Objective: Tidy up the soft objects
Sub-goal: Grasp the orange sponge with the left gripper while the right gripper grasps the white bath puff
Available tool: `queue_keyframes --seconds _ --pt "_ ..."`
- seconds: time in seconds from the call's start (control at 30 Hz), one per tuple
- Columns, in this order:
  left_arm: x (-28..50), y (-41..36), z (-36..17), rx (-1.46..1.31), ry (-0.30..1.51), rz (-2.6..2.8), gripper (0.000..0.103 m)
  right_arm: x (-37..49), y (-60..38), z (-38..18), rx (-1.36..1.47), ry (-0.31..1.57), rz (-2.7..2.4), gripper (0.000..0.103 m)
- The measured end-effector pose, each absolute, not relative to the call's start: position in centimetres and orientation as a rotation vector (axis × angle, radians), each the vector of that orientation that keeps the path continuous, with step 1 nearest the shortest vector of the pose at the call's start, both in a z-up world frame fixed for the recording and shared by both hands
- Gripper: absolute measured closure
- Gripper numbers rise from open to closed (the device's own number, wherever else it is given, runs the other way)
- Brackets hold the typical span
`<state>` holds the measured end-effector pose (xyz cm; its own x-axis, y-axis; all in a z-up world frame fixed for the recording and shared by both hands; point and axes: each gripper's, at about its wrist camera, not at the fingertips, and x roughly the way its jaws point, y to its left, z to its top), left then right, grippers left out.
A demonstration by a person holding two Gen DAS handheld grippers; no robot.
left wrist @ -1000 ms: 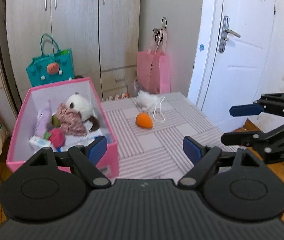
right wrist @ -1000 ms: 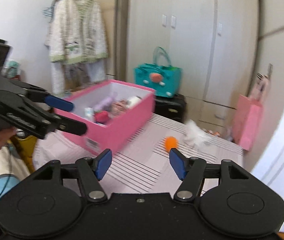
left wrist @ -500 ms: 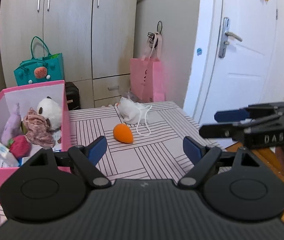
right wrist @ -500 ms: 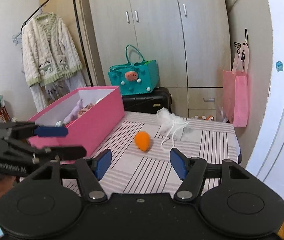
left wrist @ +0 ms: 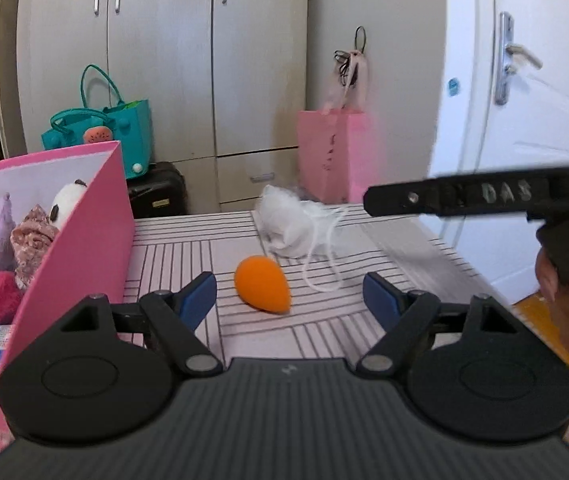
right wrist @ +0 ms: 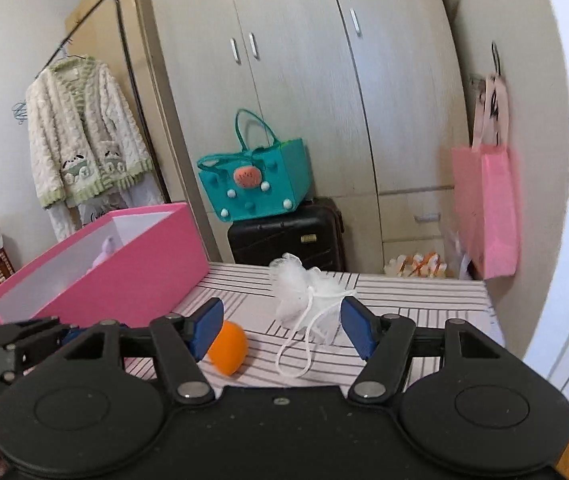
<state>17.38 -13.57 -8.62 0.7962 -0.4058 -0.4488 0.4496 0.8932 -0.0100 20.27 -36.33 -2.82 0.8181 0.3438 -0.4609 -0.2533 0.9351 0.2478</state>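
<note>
An orange egg-shaped sponge (left wrist: 262, 289) lies on the striped table, with a white mesh bath puff (left wrist: 290, 227) and its cord loop just behind it. My left gripper (left wrist: 290, 298) is open and empty, with the sponge between its fingers a little ahead. My right gripper (right wrist: 282, 322) is open and empty, with the puff (right wrist: 304, 296) between its fingertips and the sponge (right wrist: 226, 347) beside its left finger. A pink box (left wrist: 80, 232) at the left holds a panda plush, a purple toy, a red toy and cloth.
The right gripper's arm (left wrist: 464, 196) crosses the right side of the left wrist view. A pink bag (right wrist: 484, 208) hangs off the cabinet. A teal bag (right wrist: 254, 186) sits on a black suitcase (right wrist: 288, 236) behind the table. The table's right edge (right wrist: 488, 308) faces the white door.
Both grippers have come lower and closer to the sponge and puff. The pink box has shifted to the left in both views. Both stay open.
</note>
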Motion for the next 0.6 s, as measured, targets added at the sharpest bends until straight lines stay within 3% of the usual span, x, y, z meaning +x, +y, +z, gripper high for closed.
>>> queue_keyframes --seconds 0.13,0.2,0.3,0.47,0.6 --pt "18.8 -15.1 -9.3 0.166 0.447 -0.395 0.025 24.3 -36.9 -4.5 0.268 0.619 0.351 0.033" --pt "20.0 -15.6 -9.5 0.166 0.472 -0.369 0.040 26.0 -36.6 -5.3 0.249 0.647 0.373 0.032" --pt "21.7 -15.8 -10.0 0.134 0.529 -0.368 0.045 28.1 -36.0 -6.5 0.205 0.662 0.352 0.028" --pt "23.4 -16.3 -10.6 0.158 0.565 -0.333 0.045 30.5 -35.8 -7.8 0.231 0.679 0.312 0.018" --pt "24.6 -16.3 -10.7 0.146 0.600 -0.314 0.045 32.2 -35.4 -8.7 0.232 0.731 0.318 0.018"
